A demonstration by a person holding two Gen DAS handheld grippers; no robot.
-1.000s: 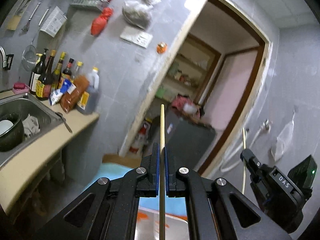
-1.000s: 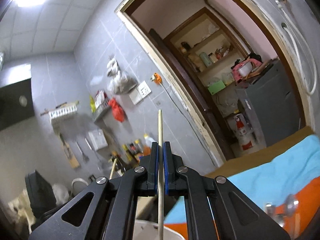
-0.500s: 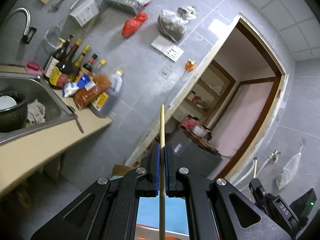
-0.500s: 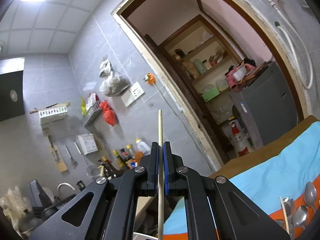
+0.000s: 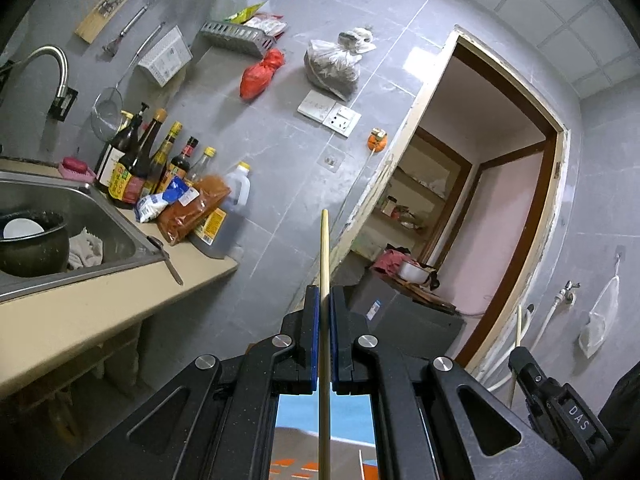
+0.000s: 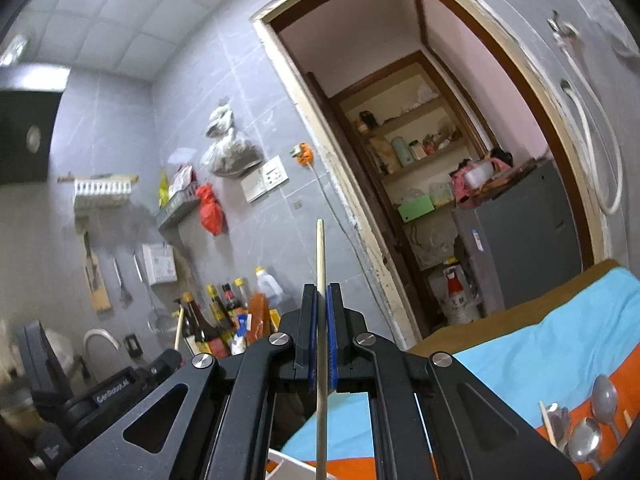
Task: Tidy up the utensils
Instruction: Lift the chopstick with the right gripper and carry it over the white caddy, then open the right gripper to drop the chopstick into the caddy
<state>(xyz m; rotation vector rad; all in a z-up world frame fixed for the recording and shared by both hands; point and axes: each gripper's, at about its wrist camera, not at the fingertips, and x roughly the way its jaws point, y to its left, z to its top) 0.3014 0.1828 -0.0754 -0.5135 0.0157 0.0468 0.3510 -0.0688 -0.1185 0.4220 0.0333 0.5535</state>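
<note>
My left gripper (image 5: pixel 324 300) is shut on a wooden chopstick (image 5: pixel 324 252) that points up past the fingertips, held in the air. My right gripper (image 6: pixel 321 298) is shut on a second wooden chopstick (image 6: pixel 320 256), also raised. In the right wrist view several metal spoons (image 6: pixel 592 428) and another chopstick (image 6: pixel 546 424) lie on an orange and blue cloth (image 6: pixel 532 360) at the lower right. The right gripper's body (image 5: pixel 560 400) shows at the lower right of the left wrist view, and the left gripper's body (image 6: pixel 116 388) at the lower left of the right wrist view.
A steel sink (image 5: pixel 100 220) with a dark pot (image 5: pixel 32 240) sits in a beige counter (image 5: pixel 80 312) at left, with sauce bottles (image 5: pixel 136 160) behind it. A doorway (image 6: pixel 420 160) opens onto shelves and a grey cabinet (image 6: pixel 520 240). A white container rim (image 6: pixel 288 466) shows below the right gripper.
Both grippers have tilted further up and turned, each keeping its chopstick. The left view swung toward the sink wall; the spoons have come further into the right wrist view.
</note>
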